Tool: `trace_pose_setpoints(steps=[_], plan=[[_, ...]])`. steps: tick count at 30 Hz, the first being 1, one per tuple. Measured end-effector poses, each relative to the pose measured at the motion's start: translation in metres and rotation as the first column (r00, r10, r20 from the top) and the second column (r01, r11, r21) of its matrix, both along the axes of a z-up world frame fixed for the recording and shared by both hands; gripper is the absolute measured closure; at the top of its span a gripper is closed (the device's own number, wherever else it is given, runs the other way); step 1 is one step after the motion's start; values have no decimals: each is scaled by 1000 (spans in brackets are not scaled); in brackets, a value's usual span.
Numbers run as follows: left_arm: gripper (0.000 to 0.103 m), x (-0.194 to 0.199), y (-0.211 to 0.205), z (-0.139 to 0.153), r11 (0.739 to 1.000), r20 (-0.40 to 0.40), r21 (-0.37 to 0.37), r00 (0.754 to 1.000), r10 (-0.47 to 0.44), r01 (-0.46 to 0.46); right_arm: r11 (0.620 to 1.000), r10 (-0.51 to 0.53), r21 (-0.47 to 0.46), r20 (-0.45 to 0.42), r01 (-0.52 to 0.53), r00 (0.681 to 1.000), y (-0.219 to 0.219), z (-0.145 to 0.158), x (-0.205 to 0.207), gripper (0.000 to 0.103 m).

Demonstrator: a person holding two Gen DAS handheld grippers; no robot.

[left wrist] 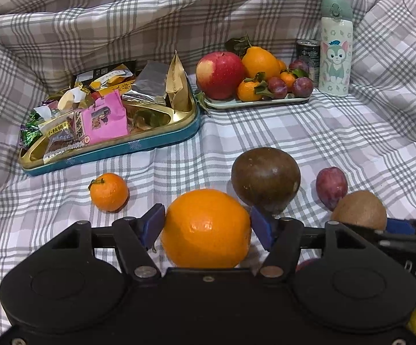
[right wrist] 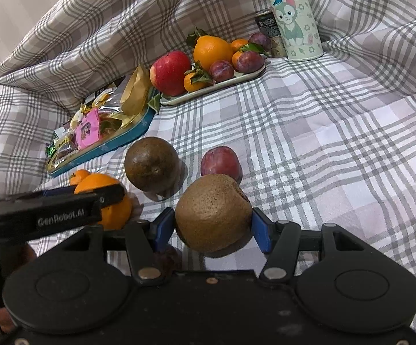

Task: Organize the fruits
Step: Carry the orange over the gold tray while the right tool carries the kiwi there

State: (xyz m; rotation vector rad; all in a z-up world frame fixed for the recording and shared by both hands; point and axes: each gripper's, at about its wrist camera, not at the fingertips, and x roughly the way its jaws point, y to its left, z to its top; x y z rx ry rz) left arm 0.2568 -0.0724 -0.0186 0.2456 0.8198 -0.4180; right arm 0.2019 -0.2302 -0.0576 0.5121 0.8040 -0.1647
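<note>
A big orange [left wrist: 206, 228] sits low on the checked cloth between the blue pads of my left gripper [left wrist: 208, 224], which touch both its sides. My right gripper [right wrist: 213, 221] is shut on a brown kiwi [right wrist: 213, 212], held just above the cloth. Loose on the cloth lie a small mandarin [left wrist: 109, 192], a dark brown round fruit [left wrist: 265, 179] and a plum [left wrist: 331, 187]. At the back a pale tray [left wrist: 254, 104] carries an apple [left wrist: 219, 74], a large orange, mandarins and plums. The left gripper's finger [right wrist: 64, 207] crosses the orange in the right wrist view.
A teal and gold tin [left wrist: 116, 151] full of snack packets stands at the back left. A cat-print bottle [left wrist: 335, 49] and a dark can [left wrist: 308, 54] stand right of the fruit tray. Folded checked bedding rises behind and to the right.
</note>
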Motion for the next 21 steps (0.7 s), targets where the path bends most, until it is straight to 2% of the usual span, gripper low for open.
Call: trace_pose_setpoints(steps=[12, 21], plan=[[36, -28, 15, 3, 1000, 10, 1, 1000, 12, -12, 1000, -2, 3, 1, 2, 1000, -2, 9, -19, 43], [32, -21, -3, -10, 994, 50, 92, 997, 55, -59, 1000, -5, 5, -2, 5, 1000, 0, 11, -31, 43]])
